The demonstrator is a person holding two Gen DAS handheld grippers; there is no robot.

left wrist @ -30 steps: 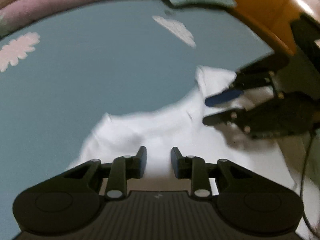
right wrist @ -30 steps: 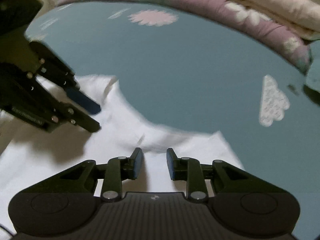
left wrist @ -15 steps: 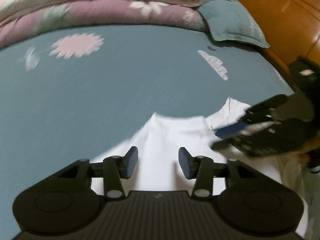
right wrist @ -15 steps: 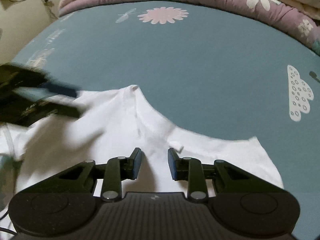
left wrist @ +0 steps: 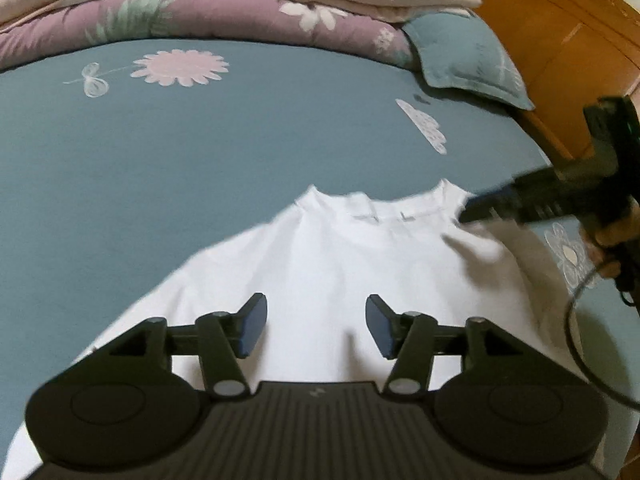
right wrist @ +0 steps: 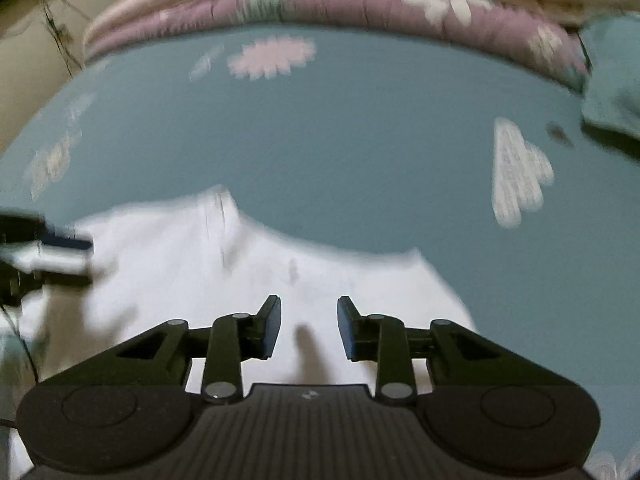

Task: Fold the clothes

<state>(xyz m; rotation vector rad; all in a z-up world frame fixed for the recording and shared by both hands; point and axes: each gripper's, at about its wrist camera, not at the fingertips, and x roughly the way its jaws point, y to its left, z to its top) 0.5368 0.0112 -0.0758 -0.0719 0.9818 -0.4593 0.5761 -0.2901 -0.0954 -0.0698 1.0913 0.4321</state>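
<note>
1. The left gripper (left wrist: 316, 326) hangs over a white shirt (left wrist: 360, 264), jaws opening, nothing between them.
2. The right gripper (right wrist: 309, 328) likewise, jaws opening and empty.
3. The shirt lies flat on a teal bedsheet (left wrist: 200, 140) with flower prints.
4. Folded quilts (left wrist: 200, 12) and a wooden headboard (left wrist: 560, 40) stand beyond.

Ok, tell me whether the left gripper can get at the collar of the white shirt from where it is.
Probably yes. The left gripper hangs over the white shirt with its fingers opening and nothing between them, and bare cloth runs on to the collar. The right gripper sits at the collar's far end.
</note>
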